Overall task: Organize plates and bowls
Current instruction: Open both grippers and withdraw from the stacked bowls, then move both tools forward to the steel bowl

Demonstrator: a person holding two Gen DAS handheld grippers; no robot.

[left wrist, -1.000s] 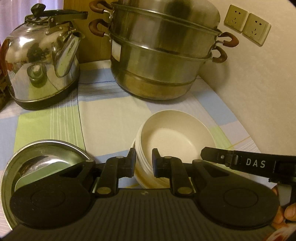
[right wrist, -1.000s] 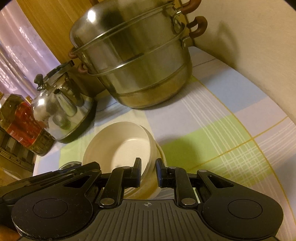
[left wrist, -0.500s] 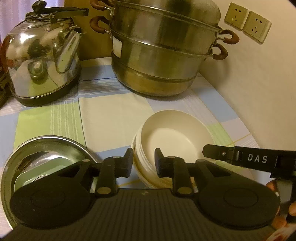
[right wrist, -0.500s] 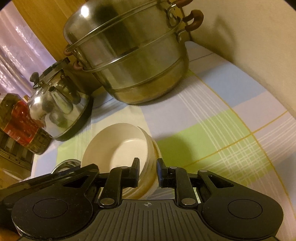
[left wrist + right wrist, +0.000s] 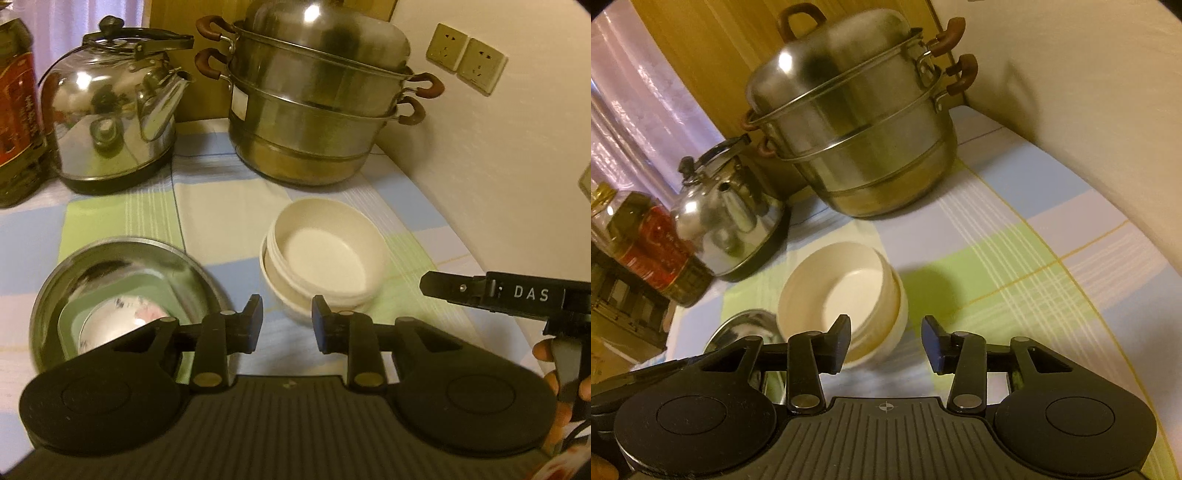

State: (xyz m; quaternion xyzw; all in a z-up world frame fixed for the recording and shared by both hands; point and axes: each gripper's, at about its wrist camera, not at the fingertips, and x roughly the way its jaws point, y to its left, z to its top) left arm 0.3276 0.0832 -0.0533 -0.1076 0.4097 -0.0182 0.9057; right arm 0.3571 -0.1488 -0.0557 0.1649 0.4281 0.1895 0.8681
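Two cream bowls (image 5: 323, 258) sit nested and slightly askew on the checked cloth; the stack also shows in the right wrist view (image 5: 846, 291). My left gripper (image 5: 286, 323) is open and empty, just in front of the stack. My right gripper (image 5: 886, 341) is open and empty, just behind the stack's near rim; one finger of it shows in the left wrist view (image 5: 461, 288). A steel bowl (image 5: 110, 291) holding a green dish and a small patterned bowl lies left of the stack.
A large steel steamer pot (image 5: 314, 107) stands at the back against the wall. A steel kettle (image 5: 110, 122) stands to its left, with an oil bottle (image 5: 16, 110) beside it. Wall sockets (image 5: 465, 59) are at the right. The cloth's right part (image 5: 1015, 280) is bare.
Both grippers opened and drew back from the cream bowl stack. The top bowl now rests free in the lower one.
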